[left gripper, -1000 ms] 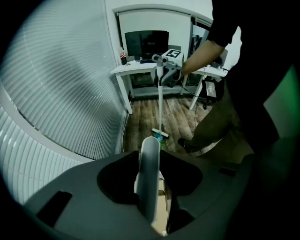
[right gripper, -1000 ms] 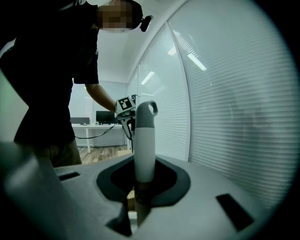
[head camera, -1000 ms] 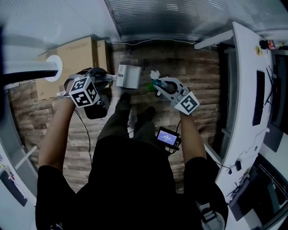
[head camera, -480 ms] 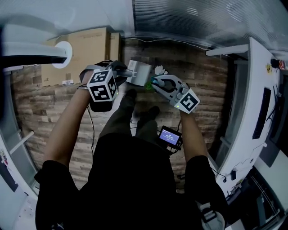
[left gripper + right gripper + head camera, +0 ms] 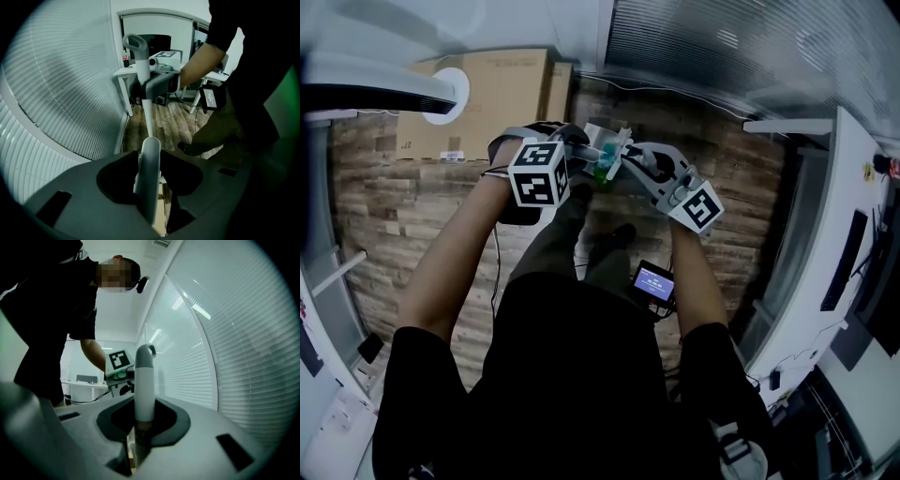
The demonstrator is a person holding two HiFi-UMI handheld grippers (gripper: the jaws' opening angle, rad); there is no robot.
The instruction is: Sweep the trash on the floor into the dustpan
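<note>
Wood-plank floor (image 5: pixel 403 206) filled the background, and at upper centre of the head view the left gripper (image 5: pixel 587 150) gripped a white handle (image 5: pixel 149 173) tight, the right gripper (image 5: pixel 624 161) clamped a grey-topped handle (image 5: pixel 143 390), and just beyond, between the two, showed what looked like the white dustpan (image 5: pixel 606 139).

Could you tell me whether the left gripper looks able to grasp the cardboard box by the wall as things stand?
Probably not: the left gripper is shut on a white handle, so its jaws are taken, and the cardboard box stands well apart from it.
</note>
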